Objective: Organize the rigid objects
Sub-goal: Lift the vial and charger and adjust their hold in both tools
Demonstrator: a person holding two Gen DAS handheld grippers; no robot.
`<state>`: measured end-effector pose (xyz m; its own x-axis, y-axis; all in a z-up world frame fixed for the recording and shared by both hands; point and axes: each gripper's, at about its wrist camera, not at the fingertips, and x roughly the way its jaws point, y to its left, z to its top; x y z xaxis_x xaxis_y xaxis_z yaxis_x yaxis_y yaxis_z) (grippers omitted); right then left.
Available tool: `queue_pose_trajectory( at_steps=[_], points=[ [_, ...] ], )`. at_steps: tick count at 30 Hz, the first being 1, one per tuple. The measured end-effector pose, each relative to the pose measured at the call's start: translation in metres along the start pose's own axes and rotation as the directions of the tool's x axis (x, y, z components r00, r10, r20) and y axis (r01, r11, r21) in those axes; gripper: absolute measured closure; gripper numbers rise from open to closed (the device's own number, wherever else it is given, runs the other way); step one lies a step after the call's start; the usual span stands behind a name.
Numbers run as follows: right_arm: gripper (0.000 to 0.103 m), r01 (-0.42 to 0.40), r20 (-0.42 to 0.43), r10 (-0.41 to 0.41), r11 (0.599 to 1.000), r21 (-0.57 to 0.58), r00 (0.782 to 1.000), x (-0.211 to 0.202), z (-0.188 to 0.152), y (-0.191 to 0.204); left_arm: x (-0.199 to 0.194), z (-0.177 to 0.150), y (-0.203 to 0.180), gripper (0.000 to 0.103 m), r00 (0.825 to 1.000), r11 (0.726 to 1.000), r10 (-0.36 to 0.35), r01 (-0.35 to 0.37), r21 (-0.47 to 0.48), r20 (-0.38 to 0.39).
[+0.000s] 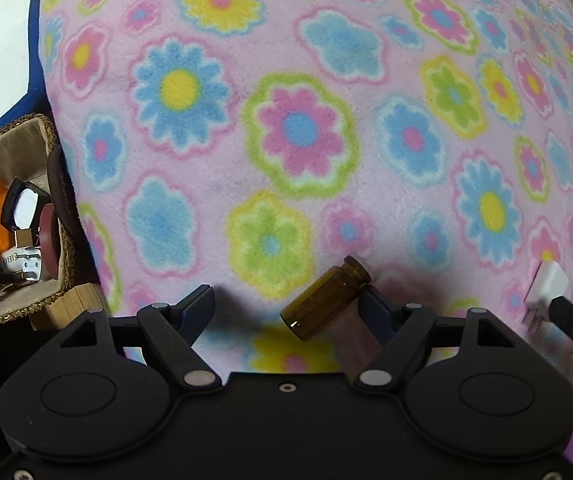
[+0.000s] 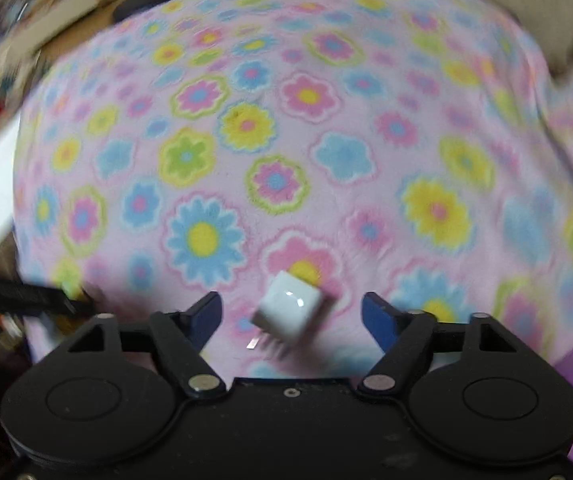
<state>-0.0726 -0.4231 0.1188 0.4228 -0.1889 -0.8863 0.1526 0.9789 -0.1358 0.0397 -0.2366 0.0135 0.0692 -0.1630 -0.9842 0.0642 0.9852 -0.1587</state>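
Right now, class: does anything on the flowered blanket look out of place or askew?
Yes. A brown glass vial lies tipped on its side on the flowered blanket, and a white plug adapter lies loose with its prongs showing. Other small items already sit in the woven basket.

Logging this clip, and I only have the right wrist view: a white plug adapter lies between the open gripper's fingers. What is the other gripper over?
Observer: The left gripper is open over a brown glass vial, which lies on its side on the flowered blanket.
Reviewer: Is it gripped?
Observer: No. The vial's neck appears to rest against one finger, while the other stands clear of it.
Reviewer: Any container for sorting?
Observer: A woven basket sits off the blanket's edge, at the left of the left wrist view. It already holds several small items.
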Motion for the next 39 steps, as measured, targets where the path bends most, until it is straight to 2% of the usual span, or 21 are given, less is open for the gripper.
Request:
queue_pose_trajectory(
  at_steps=[3,6,10,12,13,15,17,26,30,34,39],
  points=[
    [0.018,0.020,-0.031,-0.026,0.982,-0.190,0.999,0.010,-0.001,0.011,-0.003,0.000,0.005,0.029,1.000,1.000,-0.013,0.013,-0.004,-0.025],
    [0.017,0.012,-0.065,-0.037,0.936,-0.353,0.997,0.020,-0.006,0.021,0.000,0.005,0.009,0.029,0.998,0.999,-0.037,0.036,-0.021,-0.051],
    [0.018,0.031,-0.064,-0.072,0.872,-0.488,0.995,0.032,-0.008,0.027,0.005,0.004,0.003,0.029,0.996,0.998,-0.053,0.050,-0.037,-0.071],
    [0.020,0.008,-0.066,-0.050,0.855,-0.519,0.997,0.038,-0.008,0.025,0.008,0.005,0.000,0.029,0.996,0.998,-0.055,0.052,-0.045,-0.071],
    [0.031,-0.025,-0.080,-0.019,0.854,-0.519,0.997,0.037,-0.007,0.023,0.007,0.005,-0.001,0.029,0.996,0.997,-0.060,0.056,-0.050,-0.071],
    [0.045,-0.108,-0.135,0.048,0.867,-0.487,0.990,0.036,-0.003,0.017,0.007,0.005,-0.002,0.027,0.995,0.995,-0.074,0.069,-0.069,-0.071],
    [0.045,-0.102,-0.133,0.042,0.872,-0.478,0.990,0.037,-0.003,0.015,0.007,0.005,-0.004,0.024,0.994,0.992,-0.089,0.083,-0.091,-0.064],
    [0.044,-0.092,-0.115,0.046,0.896,-0.435,0.992,0.038,-0.007,0.018,0.001,0.014,-0.009,0.023,0.993,0.972,-0.108,0.098,-0.213,-0.036],
    [0.044,-0.094,-0.109,0.052,0.902,-0.420,0.993,0.038,-0.007,0.016,0.004,0.016,-0.004,0.023,0.994,0.955,-0.103,0.091,-0.281,-0.028],
    [0.044,-0.082,-0.092,0.048,0.903,-0.422,0.995,0.036,-0.010,0.018,0.010,0.004,0.008,0.023,0.995,0.931,-0.103,0.092,-0.354,-0.013],
    [0.045,-0.071,-0.079,0.041,0.900,-0.429,0.996,0.034,-0.011,0.020,0.011,0.007,0.009,0.023,0.994,0.910,-0.105,0.093,-0.404,-0.008]
  ],
)
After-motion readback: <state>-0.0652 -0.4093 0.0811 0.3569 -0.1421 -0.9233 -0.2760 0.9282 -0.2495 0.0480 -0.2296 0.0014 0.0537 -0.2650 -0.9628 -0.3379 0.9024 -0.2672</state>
